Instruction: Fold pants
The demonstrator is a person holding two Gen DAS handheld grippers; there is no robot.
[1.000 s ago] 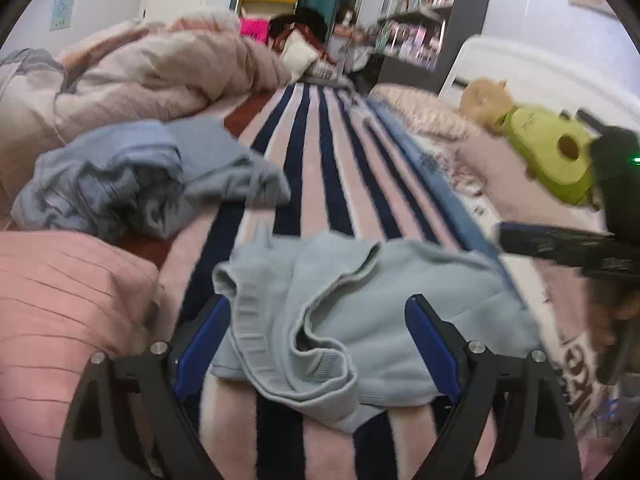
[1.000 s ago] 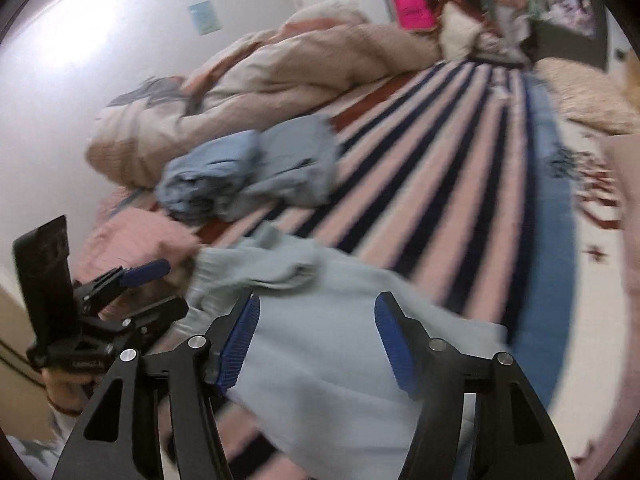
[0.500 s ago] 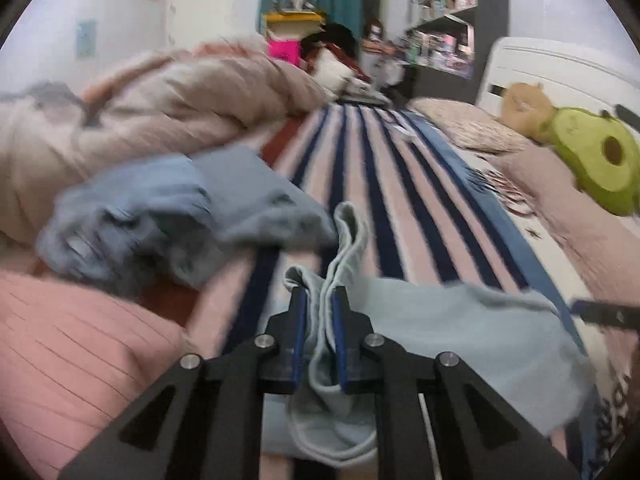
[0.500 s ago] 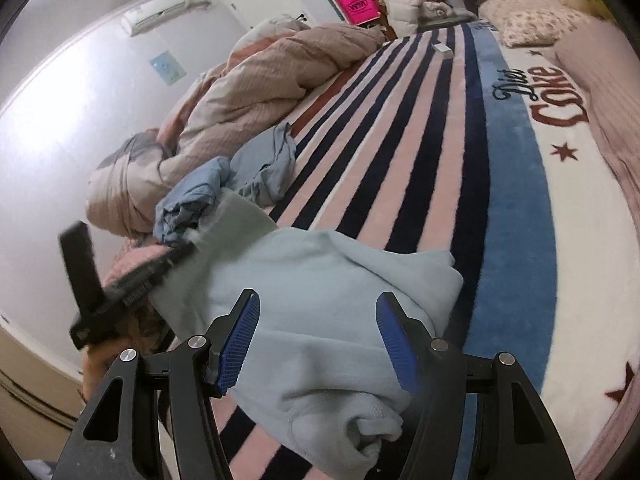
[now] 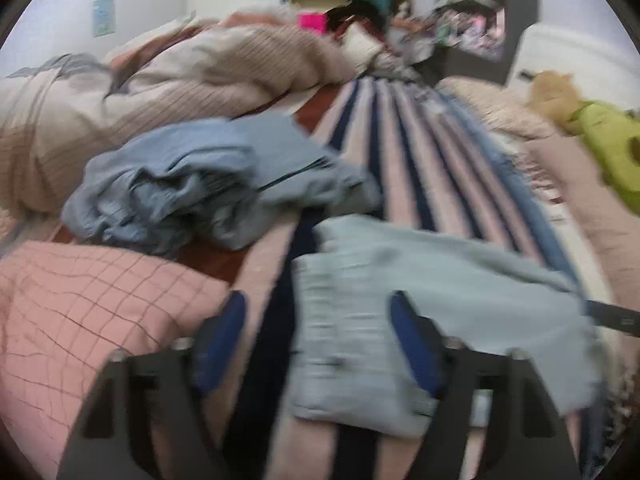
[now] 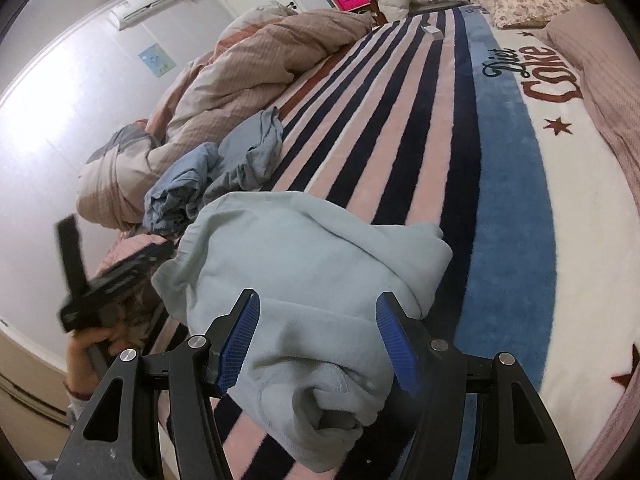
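- Your right gripper (image 6: 318, 340) hangs spread, gripping nothing — the pale blue fleece pants (image 6: 312, 280) bunch directly under and ahead of it.
- Your left gripper (image 5: 316, 336), also spread and empty, straddles their waistband edge; the long axis runs left to right across the striped plush blanket (image 6: 400, 128).

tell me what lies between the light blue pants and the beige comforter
A crumpled blue-grey garment lies between the pants and the comforter, seen in both wrist views.

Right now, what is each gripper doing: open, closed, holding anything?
Left gripper: open, holding nothing; the light blue pants lie under it.
Right gripper: open, fingers either side of the pants' bunched fabric, not clamped.
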